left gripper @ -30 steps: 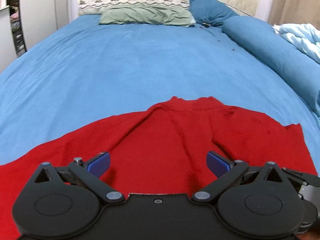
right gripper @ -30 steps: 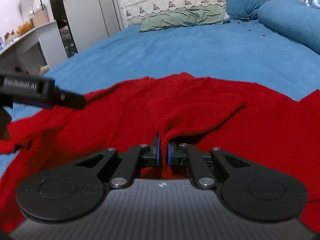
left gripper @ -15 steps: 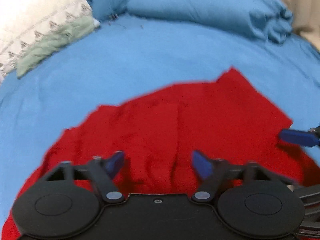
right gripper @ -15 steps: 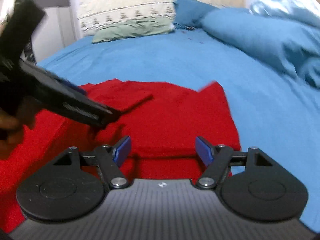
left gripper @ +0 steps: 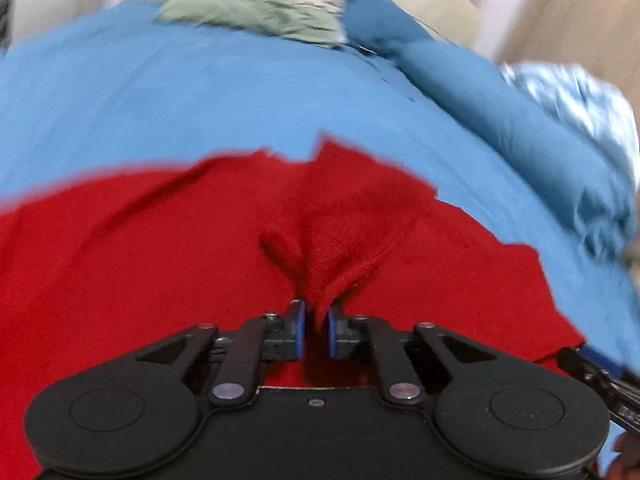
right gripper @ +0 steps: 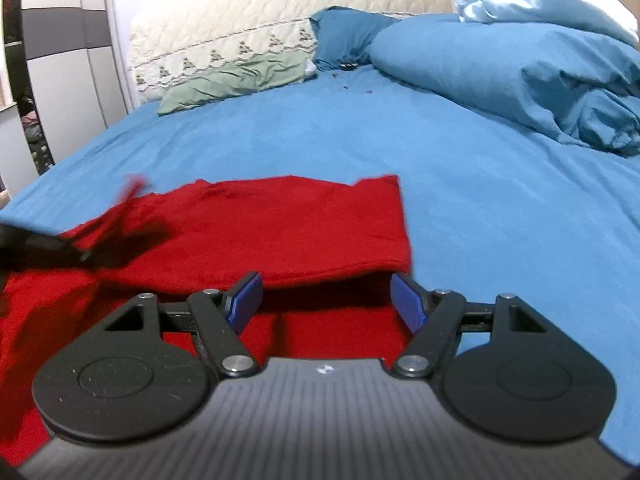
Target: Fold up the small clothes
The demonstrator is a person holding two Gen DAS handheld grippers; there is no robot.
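Note:
A red garment (left gripper: 140,248) lies partly folded on the blue bed sheet (left gripper: 200,100). My left gripper (left gripper: 316,330) is shut on a bunched fold of the red garment and lifts it a little. In the right wrist view the garment (right gripper: 280,232) lies with one layer folded over. My right gripper (right gripper: 326,300) is open and empty just above the garment's near right edge. The left gripper (right gripper: 60,252) shows blurred at the left of that view, with red cloth hanging from it.
A green pillow (right gripper: 236,80) and a dark blue pillow (right gripper: 344,36) lie by the quilted headboard (right gripper: 280,12). A bunched blue duvet (right gripper: 540,68) fills the right side of the bed. A wardrobe (right gripper: 60,60) stands at the left.
My right gripper opened and let go of the garment after laying its fold over. My left gripper went from open to shut on a fold of the garment and is moving.

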